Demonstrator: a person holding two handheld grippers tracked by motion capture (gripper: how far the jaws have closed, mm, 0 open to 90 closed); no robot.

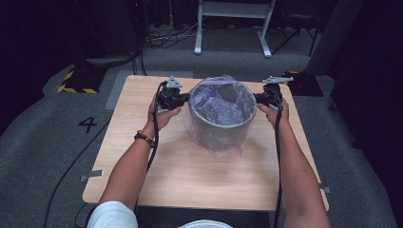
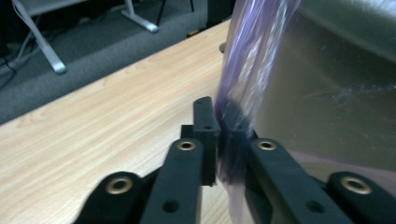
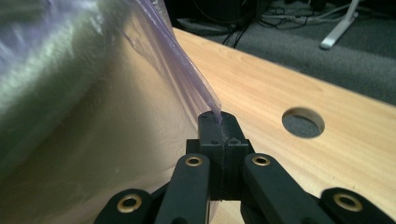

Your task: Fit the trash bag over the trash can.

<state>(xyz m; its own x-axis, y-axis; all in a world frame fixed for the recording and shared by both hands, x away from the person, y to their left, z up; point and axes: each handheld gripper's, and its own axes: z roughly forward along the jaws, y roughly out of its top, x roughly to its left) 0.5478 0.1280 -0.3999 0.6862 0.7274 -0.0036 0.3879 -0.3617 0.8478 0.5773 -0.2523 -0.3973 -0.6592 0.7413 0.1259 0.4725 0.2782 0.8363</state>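
Bin in translucent purple bag

High view: we look forward and down from above the person's side onto the whole table, with grey floor and a white frame beyond. Left gripper view: we sit low and close behind the left gripper, facing along its jaws to the bag and bin. Right gripper view: equally close behind the right gripper, from the opposite side. All three share bag, bin and tabletop.
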